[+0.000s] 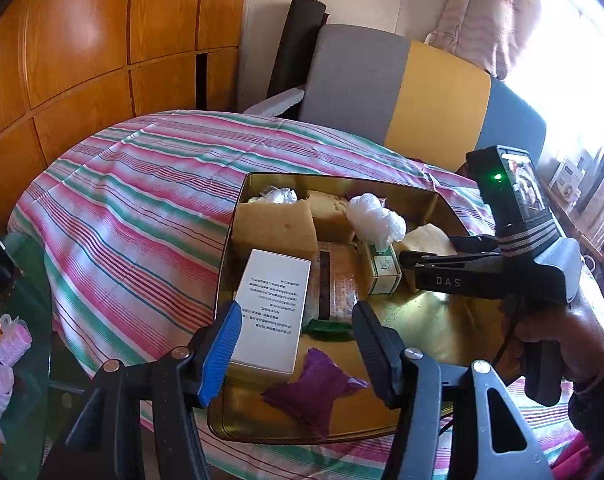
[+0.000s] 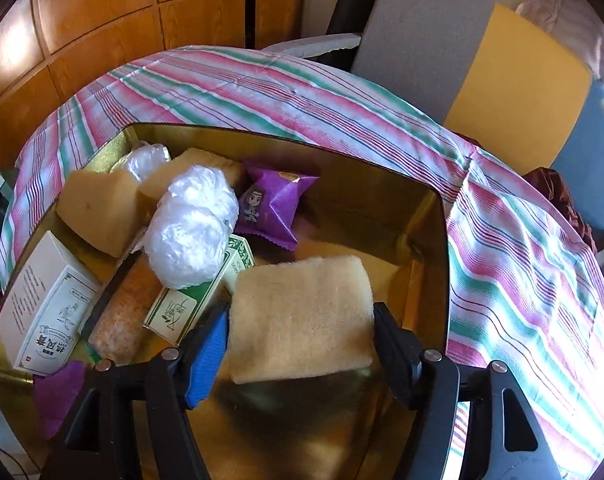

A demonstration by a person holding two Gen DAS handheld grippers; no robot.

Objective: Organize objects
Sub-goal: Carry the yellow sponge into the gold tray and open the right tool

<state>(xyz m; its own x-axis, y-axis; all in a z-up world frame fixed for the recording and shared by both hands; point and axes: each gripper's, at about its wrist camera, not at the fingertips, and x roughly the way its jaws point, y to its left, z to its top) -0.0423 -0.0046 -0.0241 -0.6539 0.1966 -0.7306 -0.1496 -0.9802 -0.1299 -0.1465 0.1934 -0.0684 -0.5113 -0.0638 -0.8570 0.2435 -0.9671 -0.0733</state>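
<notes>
Straddling a pale sponge block point(image 2: 302, 316) inside the gold tin point(image 2: 434, 216), the right gripper point(image 2: 299, 340) stands parted, angled downward; the left gripper point(image 1: 297, 340) hovers empty, half-spread, above a purple sachet point(image 1: 314, 388).

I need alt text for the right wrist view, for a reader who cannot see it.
The right claw brackets a pale, fuzzy sponge block inside a gold metal tin on a striped tablecloth, with a slight gap at the right finger. Behind it lie a crumpled clear plastic bag, a purple snack packet and a green-and-white box.
</notes>
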